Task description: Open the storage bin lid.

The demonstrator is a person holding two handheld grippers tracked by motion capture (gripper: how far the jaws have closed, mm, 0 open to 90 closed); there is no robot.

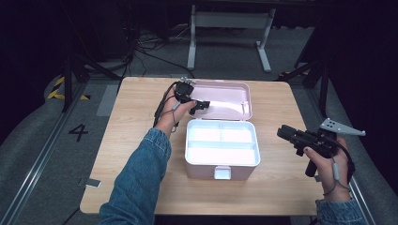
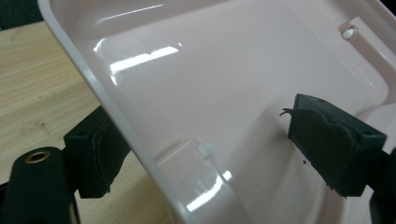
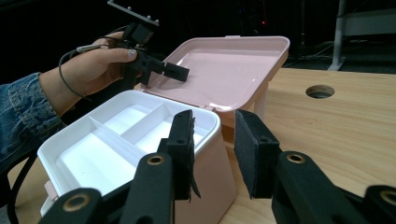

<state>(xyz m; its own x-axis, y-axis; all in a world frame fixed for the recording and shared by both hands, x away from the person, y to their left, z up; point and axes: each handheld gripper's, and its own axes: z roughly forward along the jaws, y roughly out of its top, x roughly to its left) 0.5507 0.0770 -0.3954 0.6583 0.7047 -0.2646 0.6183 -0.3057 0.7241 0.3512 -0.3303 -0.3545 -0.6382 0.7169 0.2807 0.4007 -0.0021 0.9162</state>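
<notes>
Pink box point(image 1: 220, 161) open, lid point(image 1: 225, 101) back, white tray point(image 1: 221, 143) w/ approx. three compartments.

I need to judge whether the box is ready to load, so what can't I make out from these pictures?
- High view: the tray is glared white, so its compartment floors are unreadable.
- High view: the front latch is too small to read.
- Left gripper view: the lid is cut off by the edges; its wall stands between the left hand-held gripper pads, apart from both.
- Right gripper view: the right hand-held gripper hides the box's near corner.
</notes>
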